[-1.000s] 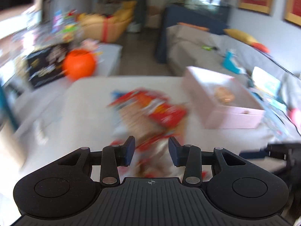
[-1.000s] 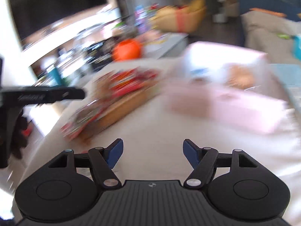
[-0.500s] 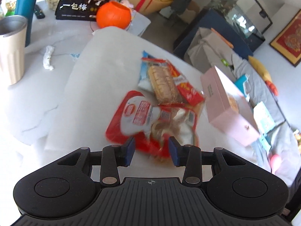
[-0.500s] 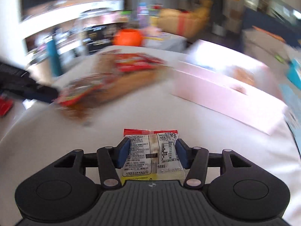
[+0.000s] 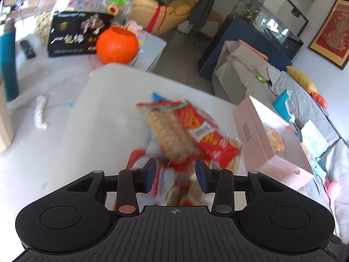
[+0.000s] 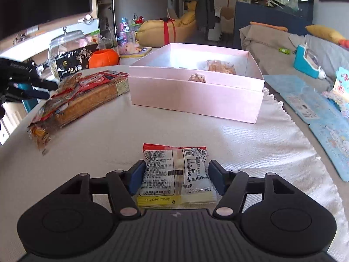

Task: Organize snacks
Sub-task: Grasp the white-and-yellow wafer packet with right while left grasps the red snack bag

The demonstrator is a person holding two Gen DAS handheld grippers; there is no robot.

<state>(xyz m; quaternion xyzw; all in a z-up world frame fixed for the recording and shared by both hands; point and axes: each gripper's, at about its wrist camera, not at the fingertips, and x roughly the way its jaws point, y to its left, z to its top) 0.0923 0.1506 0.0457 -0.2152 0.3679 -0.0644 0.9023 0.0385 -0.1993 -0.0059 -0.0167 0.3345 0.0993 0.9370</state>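
Note:
My right gripper is shut on a small white and red snack packet, held just above the white cloth, in front of the open pink box. The box holds two snacks. A pile of red snack packs lies left of the box. In the left wrist view my left gripper hovers over the near end of this pile, with a red and white packet between its half-open fingers; contact is blurred. The pink box is to its right.
An orange pumpkin bowl, a black gift box and a glass jar stand at the table's far left. A teal bottle and a crumpled tissue lie left. Blue booklets lie right of the cloth.
My right gripper closed on the small packet and now holds it steady facing the box. My left gripper swung over the pile and came lower and closer to it.

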